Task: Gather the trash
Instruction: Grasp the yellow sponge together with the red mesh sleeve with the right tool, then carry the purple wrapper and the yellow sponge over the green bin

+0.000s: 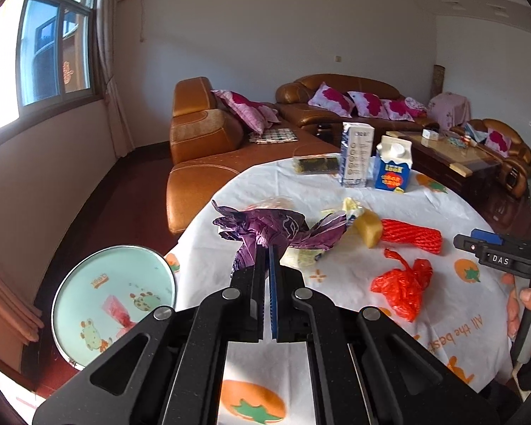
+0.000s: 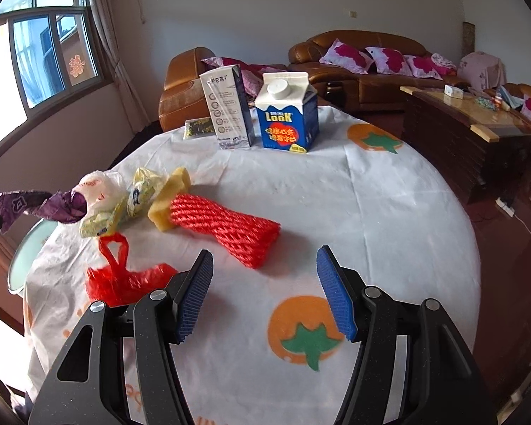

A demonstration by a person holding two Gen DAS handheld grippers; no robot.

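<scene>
Table (image 2: 389, 191), round, white persimmon-print cloth; near rim cut off by both views; right half bare, open room there; bin (image 1: 113, 294) below left table edge, part hidden by left gripper (image 1: 267, 248), holds pink scrap; left jaws pressed together, pinching purple wrapper (image 1: 265, 226), raised above left table edge; right gripper (image 2: 263, 265) jaws spread, empty, above cloth; red foam net (image 2: 226, 230), red bag (image 2: 124, 279), yellow sponge (image 2: 170, 198) near left edge; two cartons (image 2: 288, 117) upright at far edge.
</scene>
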